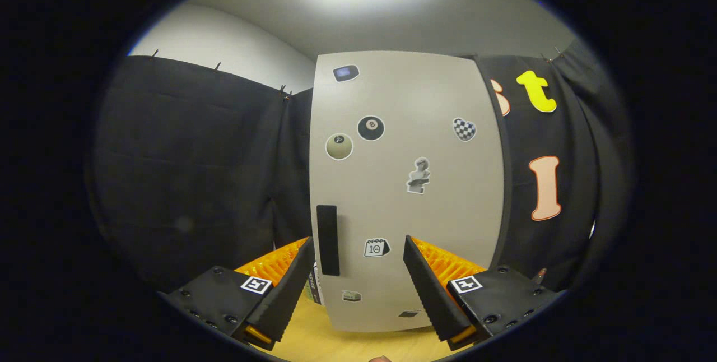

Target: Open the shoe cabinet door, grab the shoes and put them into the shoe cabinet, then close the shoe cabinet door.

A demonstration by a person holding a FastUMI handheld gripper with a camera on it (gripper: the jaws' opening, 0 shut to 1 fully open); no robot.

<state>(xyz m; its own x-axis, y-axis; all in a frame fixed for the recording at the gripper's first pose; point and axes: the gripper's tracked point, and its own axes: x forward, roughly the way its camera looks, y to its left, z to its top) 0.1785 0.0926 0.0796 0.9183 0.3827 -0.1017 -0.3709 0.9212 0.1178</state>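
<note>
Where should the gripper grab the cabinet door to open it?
On the black vertical handle by the left edge of the cabinet door. Come straight on, fingers either side of the bar. The gripper is open, handle just inside its left finger.

Matt smooth cabinet door (425, 98), ribbed black jaws, wooden floor (330, 342)

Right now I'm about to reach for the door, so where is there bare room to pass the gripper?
The open gripper faces the closed shoe cabinet door. Free patches: bare wooden tabletop between its fingers, up to the door's foot, and the gap between the door's handle edge and the black cloth. The black handle sits just ahead of the left finger; that is the tight spot.
</note>
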